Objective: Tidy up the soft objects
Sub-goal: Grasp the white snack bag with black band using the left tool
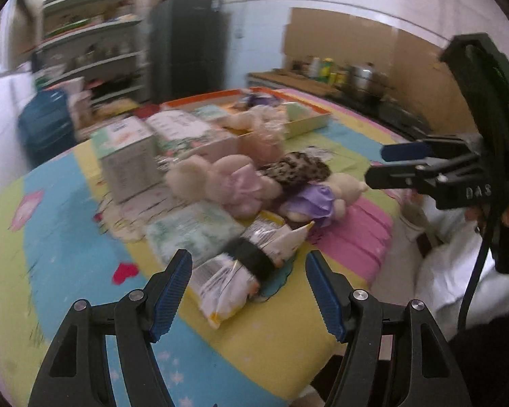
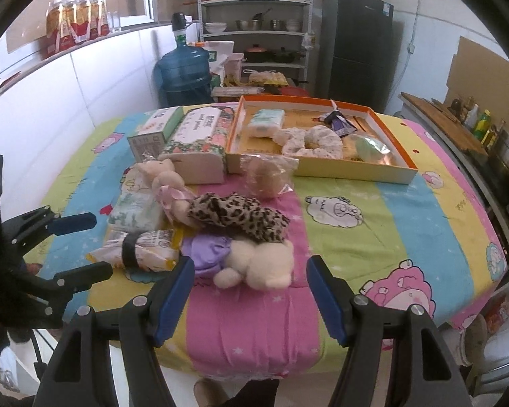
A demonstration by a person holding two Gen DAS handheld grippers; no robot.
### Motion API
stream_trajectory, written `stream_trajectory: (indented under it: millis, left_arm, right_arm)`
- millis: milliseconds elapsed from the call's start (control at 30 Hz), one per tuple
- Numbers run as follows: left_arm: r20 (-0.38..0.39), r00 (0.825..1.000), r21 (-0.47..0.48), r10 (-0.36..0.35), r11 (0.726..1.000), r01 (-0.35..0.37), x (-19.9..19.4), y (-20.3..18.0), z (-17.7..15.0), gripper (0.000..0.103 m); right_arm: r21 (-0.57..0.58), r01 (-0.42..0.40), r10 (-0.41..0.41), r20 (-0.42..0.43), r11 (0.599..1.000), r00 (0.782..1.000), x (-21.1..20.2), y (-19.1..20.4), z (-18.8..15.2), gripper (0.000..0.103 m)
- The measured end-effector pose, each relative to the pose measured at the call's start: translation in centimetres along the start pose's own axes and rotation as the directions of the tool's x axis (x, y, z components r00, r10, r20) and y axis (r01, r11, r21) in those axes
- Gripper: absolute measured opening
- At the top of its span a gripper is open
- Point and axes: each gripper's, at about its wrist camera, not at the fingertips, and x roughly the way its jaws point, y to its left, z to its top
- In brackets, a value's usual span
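Your left tongs [image 1: 247,291] and right tongs [image 2: 249,296] both gape wide, empty, over the striped cartoon-quilted table [image 2: 407,203]. Plush toys [image 2: 254,261] lie before the orange tray [image 2: 322,166]; shelving [image 2: 254,17] and fridge [image 2: 356,44] stand behind it.

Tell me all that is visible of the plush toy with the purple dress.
The plush toy with the purple dress is cream, fluffy and soft-looking, its dress shiny purple cloth. It lies on its side near the table's front edge on the pink stripe of the striped cloth. The leopard-print fabric touches its far side. No gripper holds it.
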Motion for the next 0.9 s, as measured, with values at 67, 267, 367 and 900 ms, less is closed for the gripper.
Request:
stream_trajectory:
  millis: [67,267,367,900]
  left_arm:
    - [0.006,0.999,0.025,-0.043,0.999,0.043,0.6,0.0,0.2,0.071]
    - [-0.072,0.992,0.085,-0.107,0.99,0.113,3.5,-0.1,0.1,0.071]
    - [-0.086,0.992,0.124,-0.093,0.987,0.103,4.1,0.0,0.1,0.071]
    - [-0.133,0.989,0.166,-0.063,0.982,0.085,5.2,-0.8,-0.2,0.051]
  right_arm:
    - [0.009,0.006,-0.006,-0.007,1.0,1.0,0.1,-0.5,-0.1,0.068]
    - [0.019,0.033,-0.032,-0.02,0.999,0.999,0.2,-1.5,0.1,0.068]
    - [0.027,0.041,-0.04,-0.024,0.999,0.999,0.2,-2.0,0.2,0.068]
    - [0.066,0.057,-0.052,-0.076,0.996,0.996,1.6,-3.3,0.0,0.068]
